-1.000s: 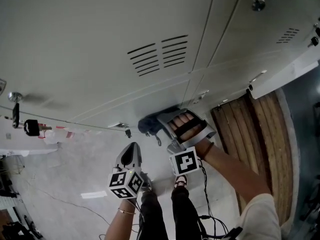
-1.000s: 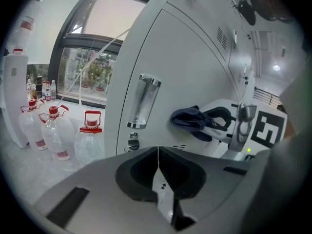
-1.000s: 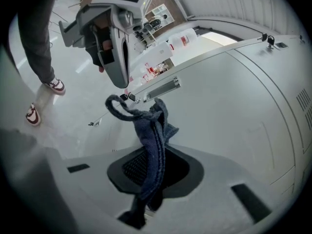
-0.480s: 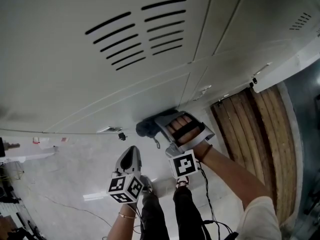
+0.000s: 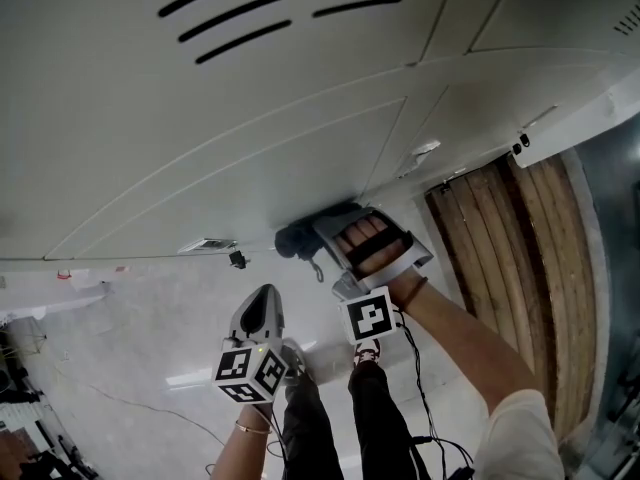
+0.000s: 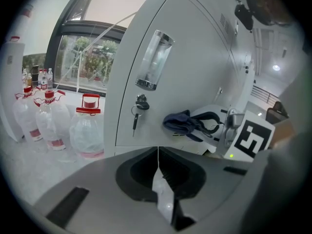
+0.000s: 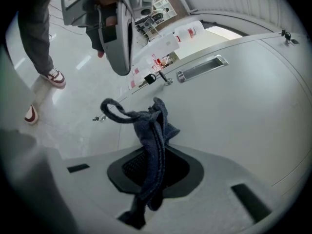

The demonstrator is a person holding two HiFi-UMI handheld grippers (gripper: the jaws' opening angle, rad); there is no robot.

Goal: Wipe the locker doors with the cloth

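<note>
My right gripper [image 5: 318,236] is shut on a dark blue cloth [image 5: 300,239] and presses it against the bottom locker door [image 5: 250,183], close to the floor. In the right gripper view the cloth [image 7: 152,135] hangs bunched between the jaws, its upper end touching the grey door [image 7: 243,111]. My left gripper [image 5: 262,308] is held back from the lockers, shut with nothing in it. From the left gripper view the cloth [image 6: 184,123] shows against the door's lower edge, with the right gripper [image 6: 214,126] behind it.
A key [image 6: 137,112] hangs in the lock below a metal handle [image 6: 155,61]. Large water bottles [image 6: 87,130] stand on the floor left of the locker. Wooden planks [image 5: 520,258] lie right of the lockers. The person's legs and shoes [image 5: 362,353] are below the grippers.
The head view has tilted down, so the vents slid up toward the top edge. The right gripper and cloth have stayed low on the door; the left gripper barely moved.
</note>
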